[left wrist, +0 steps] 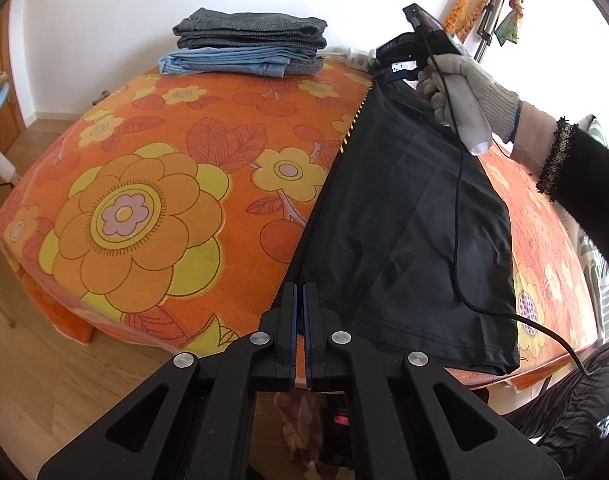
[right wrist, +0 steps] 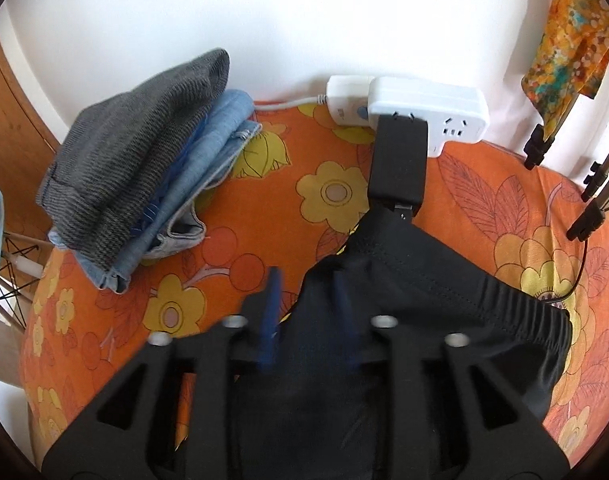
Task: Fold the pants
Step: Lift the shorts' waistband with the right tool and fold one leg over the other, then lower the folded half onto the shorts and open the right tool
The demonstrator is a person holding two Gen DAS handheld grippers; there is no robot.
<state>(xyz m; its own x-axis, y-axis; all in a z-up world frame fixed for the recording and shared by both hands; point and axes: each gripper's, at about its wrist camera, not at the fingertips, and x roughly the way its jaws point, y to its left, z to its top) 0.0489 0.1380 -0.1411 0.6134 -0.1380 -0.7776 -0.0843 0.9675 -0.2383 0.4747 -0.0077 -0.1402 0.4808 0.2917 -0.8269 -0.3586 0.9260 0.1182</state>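
Black soft-fabric pants [left wrist: 408, 216] lie stretched along the orange flowered bed cover [left wrist: 152, 184]. Left claw [left wrist: 300, 320] is pressed together, pinching the hem corner at the near end. Right claw [right wrist: 308, 280], in a gloved hand [left wrist: 460, 80], is spread over the elastic waistband, fabric between its blue pads [right wrist: 273, 304] without being pinched.

Folded jeans [left wrist: 248, 40] and a white power strip [right wrist: 428, 114] lie on the orange floral bedspread [left wrist: 156, 168].

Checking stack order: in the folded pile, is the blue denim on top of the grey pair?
No, the grey pants lie on top of the blue jeans.
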